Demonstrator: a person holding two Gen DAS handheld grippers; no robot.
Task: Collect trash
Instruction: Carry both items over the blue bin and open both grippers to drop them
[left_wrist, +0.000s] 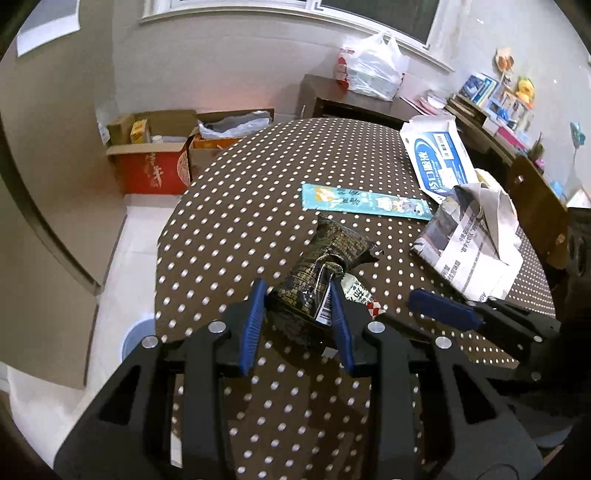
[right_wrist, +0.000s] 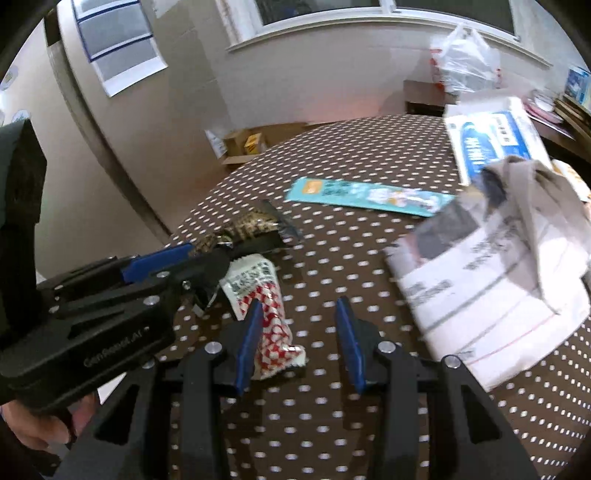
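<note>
In the left wrist view my left gripper (left_wrist: 297, 291) is shut on a crumpled black-and-gold snack wrapper (left_wrist: 325, 254), its blue pads pressing both sides just above the dotted table (left_wrist: 236, 229). A red-and-white checkered wrapper (right_wrist: 269, 317) lies on the table against the left finger of my right gripper (right_wrist: 299, 306), which stands open; its pads do not press on the wrapper. From the right wrist view, the left gripper (right_wrist: 192, 251) shows at the left with the black wrapper (right_wrist: 251, 225). A blue finger (left_wrist: 443, 310) of the right gripper shows in the left wrist view.
Further back on the table lie a long teal packet (left_wrist: 365, 201), a folded newspaper (left_wrist: 476, 240) and a white-and-blue box (left_wrist: 439, 155). Cardboard boxes (left_wrist: 155, 162) stand on the floor beyond the table's left edge. A plastic bag (left_wrist: 373, 70) sits on a dark cabinet.
</note>
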